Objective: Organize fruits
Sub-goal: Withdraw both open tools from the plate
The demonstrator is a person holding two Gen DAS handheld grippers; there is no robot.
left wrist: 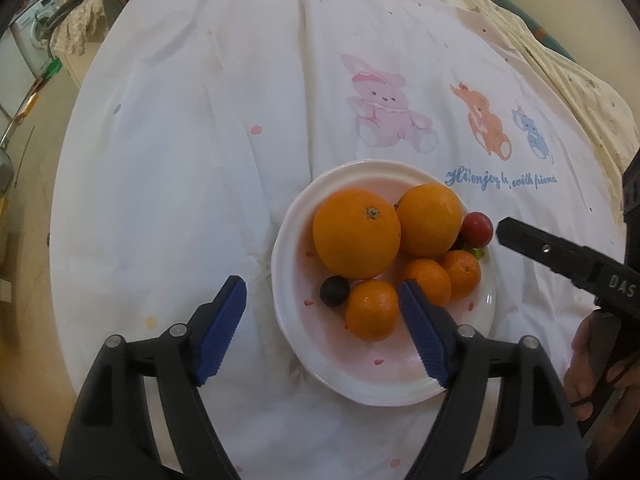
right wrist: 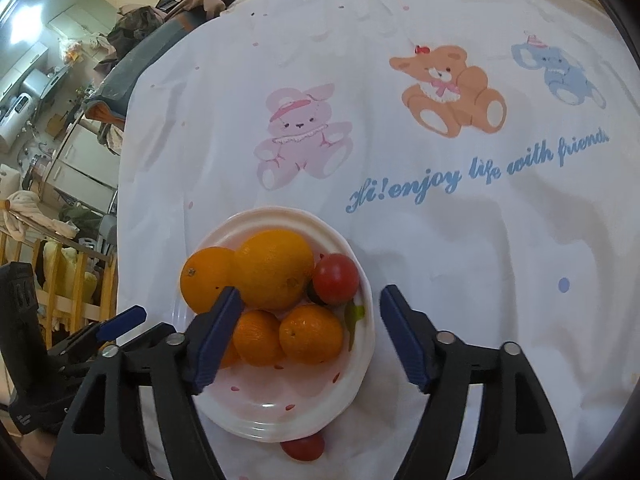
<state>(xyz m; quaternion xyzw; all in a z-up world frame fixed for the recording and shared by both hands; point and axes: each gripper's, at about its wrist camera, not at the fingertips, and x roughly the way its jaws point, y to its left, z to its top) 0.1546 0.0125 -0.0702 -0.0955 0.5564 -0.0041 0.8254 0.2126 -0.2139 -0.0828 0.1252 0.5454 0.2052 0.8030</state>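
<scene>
A: White cloth [right wrist: 460, 240] w/ cartoon animals covers the surface; pink-white plate [left wrist: 320, 368] sits on it, near the blue lettering.

B: What's in the plate?

A: Two big oranges side by side, touching: one w/ stem end up [left wrist: 356, 234], the other [left wrist: 430, 220] just right of it in the left wrist view. Three small mandarins in front: one [left wrist: 372, 310] nearest the left gripper, a middle one [left wrist: 426, 280], and one [left wrist: 462, 272] beside it. Dark round fruit [left wrist: 334, 290] sits btwn the stem-up orange and the nearest mandarin. Red tomato [left wrist: 477, 229] at the plate's far right rim, green bit just beside it.

B: Anything off the plate?

A: Yes, second red tomato [right wrist: 303, 448] on the cloth, right by the plate's near rim, seen in the right wrist view only.

B: Left gripper [left wrist: 324, 328]?

A: Blue-padded fingers spread wide, nothing gripped. One pad is over bare cloth left of the plate, the other over the plate, just beside the mandarins. Can't tell if it touches any.

B: Right gripper [right wrist: 306, 330]?

A: Also spread wide, holding nothing. One pad is in front of the oranges, the other over cloth right of the plate. A hand [left wrist: 588, 364] grips its handle at the left view's right edge.
</scene>
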